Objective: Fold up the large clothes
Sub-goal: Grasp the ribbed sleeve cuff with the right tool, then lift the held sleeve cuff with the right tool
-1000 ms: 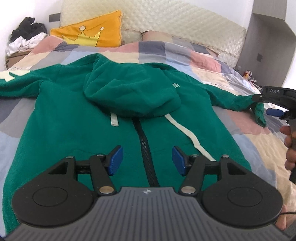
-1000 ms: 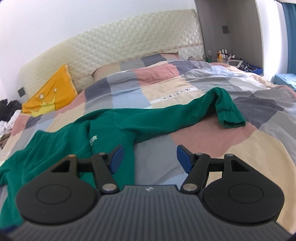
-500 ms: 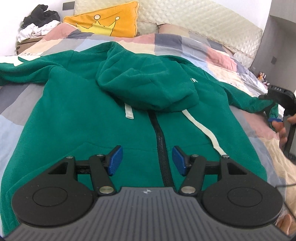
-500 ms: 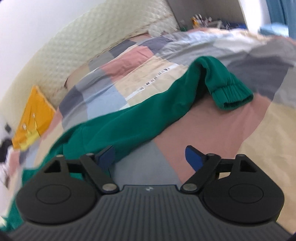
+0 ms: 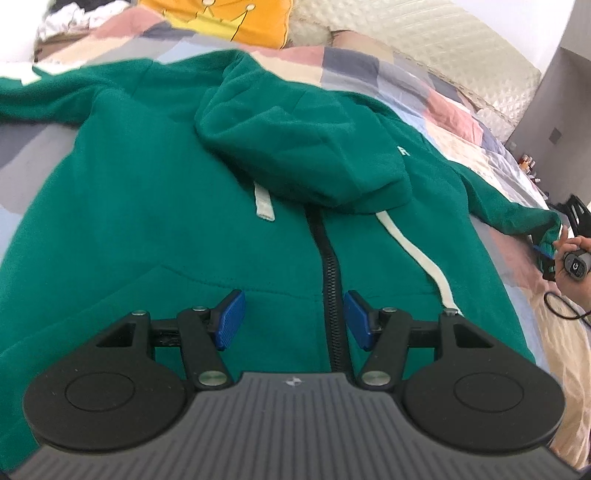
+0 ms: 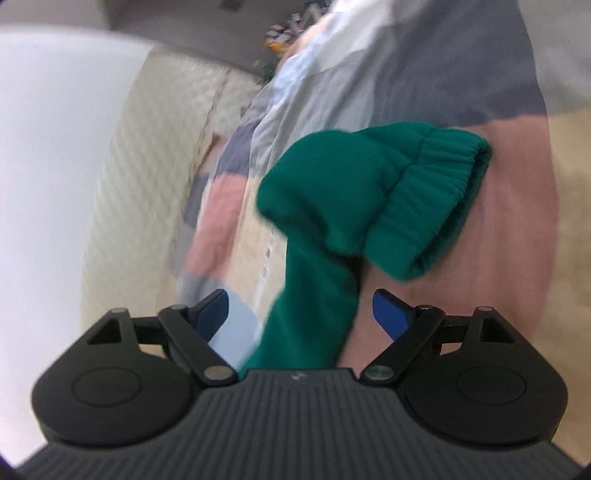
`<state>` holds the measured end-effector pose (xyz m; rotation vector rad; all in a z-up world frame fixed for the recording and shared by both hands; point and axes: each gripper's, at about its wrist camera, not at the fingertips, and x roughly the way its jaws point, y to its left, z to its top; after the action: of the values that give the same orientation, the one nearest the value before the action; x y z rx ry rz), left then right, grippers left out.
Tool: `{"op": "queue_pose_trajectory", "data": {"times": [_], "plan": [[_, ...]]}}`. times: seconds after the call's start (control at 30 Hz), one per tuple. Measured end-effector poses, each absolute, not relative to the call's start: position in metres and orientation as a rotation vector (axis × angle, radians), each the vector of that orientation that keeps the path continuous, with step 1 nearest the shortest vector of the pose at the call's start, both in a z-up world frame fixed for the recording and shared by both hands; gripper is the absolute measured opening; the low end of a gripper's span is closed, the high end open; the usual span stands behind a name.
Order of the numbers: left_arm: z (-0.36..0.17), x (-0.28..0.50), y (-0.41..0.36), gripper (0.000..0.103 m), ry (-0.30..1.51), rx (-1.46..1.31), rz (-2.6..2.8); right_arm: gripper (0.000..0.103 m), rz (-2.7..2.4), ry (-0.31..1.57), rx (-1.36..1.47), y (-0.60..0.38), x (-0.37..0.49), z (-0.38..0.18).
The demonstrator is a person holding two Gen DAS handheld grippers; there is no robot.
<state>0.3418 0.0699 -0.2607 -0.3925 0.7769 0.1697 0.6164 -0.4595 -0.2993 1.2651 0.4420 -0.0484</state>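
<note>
Patchwork bedding (image 5: 436,85) covers the bed you are working on, with a yellow cushion (image 5: 236,18) up by the padded headboard (image 5: 424,33). Your green hoodie (image 5: 155,206) lies flat on its back, zip (image 5: 332,295) closed, hood (image 5: 295,147) flopped forward over the chest, arms spread out. Your left gripper (image 5: 293,319) hangs over the hem near the zip, jaws partly apart and holding nothing. Your right gripper (image 6: 301,314) is opening, its jaws straddling the right sleeve (image 6: 314,314) just short of the ribbed cuff (image 6: 424,206), pads not yet pressing. Expect thick, soft fleece: light enough but floppy, likely to sag and drag. Pinch the sleeve near the cuff, where the ribbing gives you some bulk.
</note>
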Motion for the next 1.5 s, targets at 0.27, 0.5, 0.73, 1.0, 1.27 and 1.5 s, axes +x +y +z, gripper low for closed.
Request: {"op": "queue_pose_trajectory", "data": {"times": [0.27,0.5,0.73,1.0,1.27,1.5], "plan": [[-0.271,0.354,0.07,0.068,0.793,-0.395,0.165,0.088,-0.115,0.285,1.616,-0.48,0.619,-0.336],[-0.271,0.353,0.071,0.068,0.786,-0.411,0.167,0.083,-0.221,0.185,1.683,-0.493,0.605,-0.343],[-0.268,0.351,0.074,0.068,0.775,-0.431,0.174,0.038,-0.269,0.212,1.504,-0.498,0.592,-0.311],[-0.25,0.339,0.074,0.068,0.671,-0.402,0.216,0.034,-0.173,0.296,1.08,-0.513,0.604,-0.231],[-0.25,0.337,0.077,0.068,0.677,-0.447,0.19,0.034,-0.061,0.317,0.746,-0.524,0.615,-0.168],[-0.249,0.339,0.075,0.068,0.665,-0.436,0.192,0.035,-0.147,0.455,0.864,-0.542,0.598,-0.245]]}}
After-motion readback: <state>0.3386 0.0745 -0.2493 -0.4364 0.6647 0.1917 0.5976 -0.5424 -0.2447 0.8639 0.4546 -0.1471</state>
